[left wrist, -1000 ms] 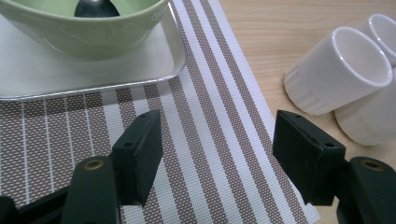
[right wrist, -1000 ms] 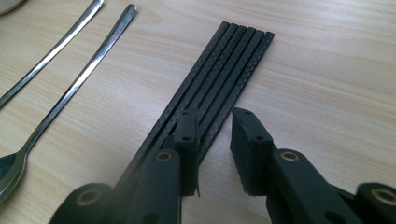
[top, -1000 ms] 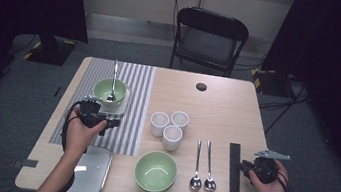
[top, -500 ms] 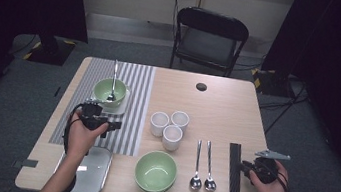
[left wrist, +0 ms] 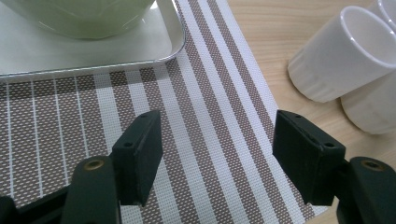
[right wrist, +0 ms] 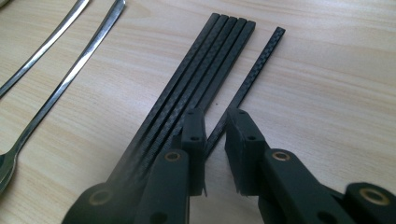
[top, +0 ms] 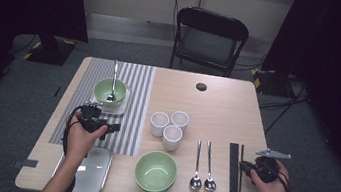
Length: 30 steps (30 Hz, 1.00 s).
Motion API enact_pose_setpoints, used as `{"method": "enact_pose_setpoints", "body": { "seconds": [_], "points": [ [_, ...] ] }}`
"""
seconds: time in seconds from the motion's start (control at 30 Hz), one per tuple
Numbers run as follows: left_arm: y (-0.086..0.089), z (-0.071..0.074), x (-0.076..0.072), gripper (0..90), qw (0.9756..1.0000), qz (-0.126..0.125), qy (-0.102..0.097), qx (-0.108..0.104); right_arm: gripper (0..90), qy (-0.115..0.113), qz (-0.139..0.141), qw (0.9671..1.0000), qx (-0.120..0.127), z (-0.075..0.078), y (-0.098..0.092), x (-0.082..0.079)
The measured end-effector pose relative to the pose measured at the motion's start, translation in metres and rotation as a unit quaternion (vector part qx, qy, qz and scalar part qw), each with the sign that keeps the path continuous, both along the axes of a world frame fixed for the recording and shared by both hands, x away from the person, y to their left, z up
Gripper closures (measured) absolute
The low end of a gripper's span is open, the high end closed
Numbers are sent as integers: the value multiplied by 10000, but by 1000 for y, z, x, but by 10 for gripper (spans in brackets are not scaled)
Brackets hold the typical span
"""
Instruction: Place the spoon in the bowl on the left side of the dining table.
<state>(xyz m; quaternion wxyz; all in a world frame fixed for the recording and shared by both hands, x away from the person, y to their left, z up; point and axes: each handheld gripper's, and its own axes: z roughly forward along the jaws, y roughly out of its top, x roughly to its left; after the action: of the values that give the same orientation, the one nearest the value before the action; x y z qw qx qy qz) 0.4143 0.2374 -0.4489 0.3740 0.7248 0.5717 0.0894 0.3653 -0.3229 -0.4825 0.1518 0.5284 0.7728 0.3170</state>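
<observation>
table: light wooden table (top: 217, 107), the landmark for every place below
striped placemat: one, striped placemat (top: 132, 101) on the table's left half, running front to back
chopstick bundle: four black chopsticks (right wrist: 205, 70) side by side near the table's right front edge, long axis front to back
single chopstick: one single chopstick (right wrist: 254, 70) lies just beside the bundle on its outer side, apart from it, parallel; its near end sits between the right gripper's jaws
right gripper: right gripper (right wrist: 215, 154), low over the table's right front corner; its jaws have just been closing and stand narrow around the single chopstick, a small gap on each side, not yet pressing by my reading
left gripper: left gripper (left wrist: 217, 149), jaws wide apart with nothing between them, over the placemat's right edge
nearer hand: the right one, well nearer to the chopsticks; the left is far across the table
green bowls: two; green bowl with a spoon (top: 110, 91) on a white tray (left wrist: 93, 51), and an empty bowl (top: 156, 171) at the front centre
white cups: three white cups (top: 169, 126) at the table's middle
loose spoons: two loose spoons (top: 204, 166) just left of the bundle
metal tray: one metal tray (top: 90, 168) at the front left corner
</observation>
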Motion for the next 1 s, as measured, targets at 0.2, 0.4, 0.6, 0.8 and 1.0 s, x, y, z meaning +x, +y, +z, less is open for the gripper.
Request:
{"method": "enact_pose_setpoints", "body": {
  "seconds": [0.2,0.4,0.6,0.8,1.0],
  "points": [
    [2,1,0,335,10000,8,-60,8,800,21,-28,10000,-43,0,-2,2],
    [3,-1,-1,335,10000,-10,-57,-4,806,63,-78,9999,-5,1,-5,6],
    [4,-6,-4,334,10000,51,-40,-76,808,116,-144,9998,-33,2,-6,8],
    [9,-7,-5,335,9999,83,-35,-98,814,129,-133,9998,-20,2,-8,10],
    [12,-7,-5,334,9999,123,-65,-61,814,175,-158,9997,59,2,-10,11]
  ]
}}
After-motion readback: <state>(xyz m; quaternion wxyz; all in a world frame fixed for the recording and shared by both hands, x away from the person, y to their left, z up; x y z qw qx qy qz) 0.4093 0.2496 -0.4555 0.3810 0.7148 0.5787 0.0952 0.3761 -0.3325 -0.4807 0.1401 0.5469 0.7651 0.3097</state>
